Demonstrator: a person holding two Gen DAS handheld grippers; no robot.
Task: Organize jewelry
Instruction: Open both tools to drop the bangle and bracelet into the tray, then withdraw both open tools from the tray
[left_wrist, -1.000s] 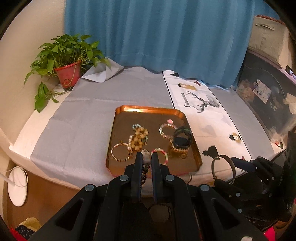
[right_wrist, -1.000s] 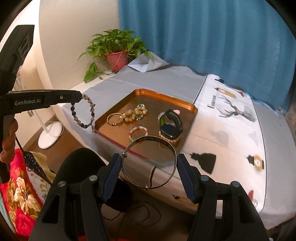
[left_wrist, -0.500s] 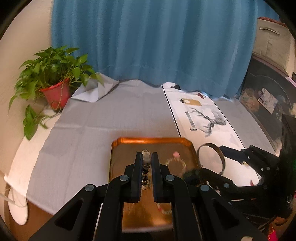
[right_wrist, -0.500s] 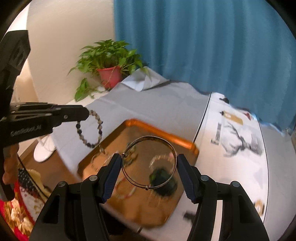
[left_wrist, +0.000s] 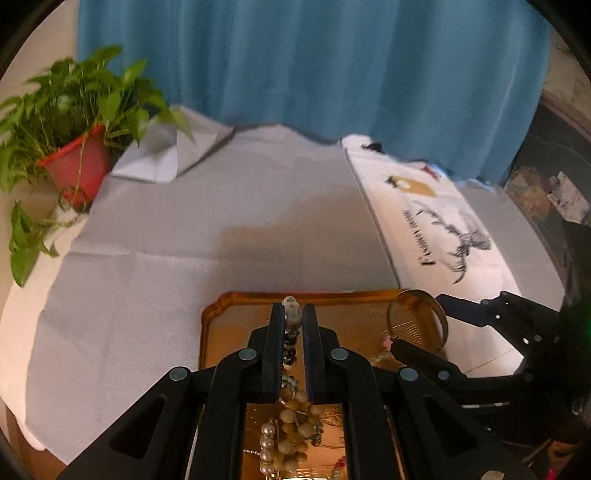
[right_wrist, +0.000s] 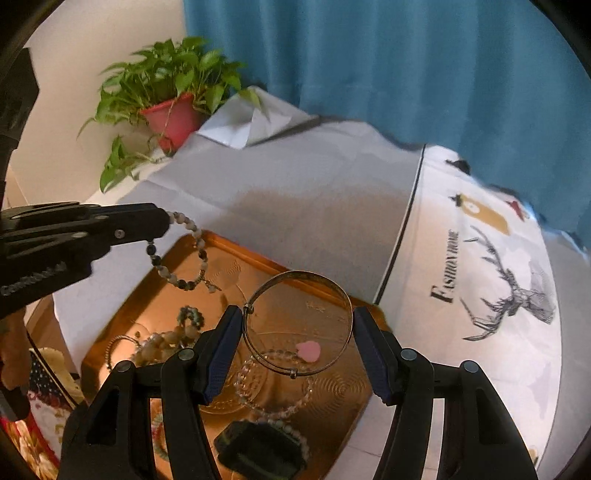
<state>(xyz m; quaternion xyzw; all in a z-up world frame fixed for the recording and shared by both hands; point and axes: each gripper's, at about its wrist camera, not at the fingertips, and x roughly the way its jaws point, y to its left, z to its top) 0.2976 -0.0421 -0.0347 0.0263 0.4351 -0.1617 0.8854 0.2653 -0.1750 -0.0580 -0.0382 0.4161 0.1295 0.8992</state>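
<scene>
While most of the jewelry lies loose on the copper tray (right_wrist: 332, 417), two pieces are up in the air, so the sorting looks to be at an early or middle stage. The left gripper (left_wrist: 293, 325) has its jaws pinched almost together on a grey-and-black beaded bracelet (right_wrist: 181, 254), which dangles as a loop above the tray's far left corner in the right wrist view. The right gripper (right_wrist: 297, 325) stands at a middling width, its pads pressed against the two sides of a thin gold bangle (right_wrist: 297, 326), which is held flat over the middle of the tray.

Below them the tray holds a cluster of large tan beads (left_wrist: 293, 424), a pearl strand (left_wrist: 266, 446), a clear bead bracelet (right_wrist: 273, 380) with a pink heart charm (right_wrist: 308, 350), a small teal bead ring (right_wrist: 190, 317) and a dark watch (right_wrist: 258, 448) near the front edge. Nothing has been laid out on the grey cloth (left_wrist: 147, 258) beyond the tray, nor on the white cloth with the deer print (right_wrist: 498, 295) to the right. Judging by that, neither carried piece is set down yet, and at least five pieces remain to be picked up.
</scene>
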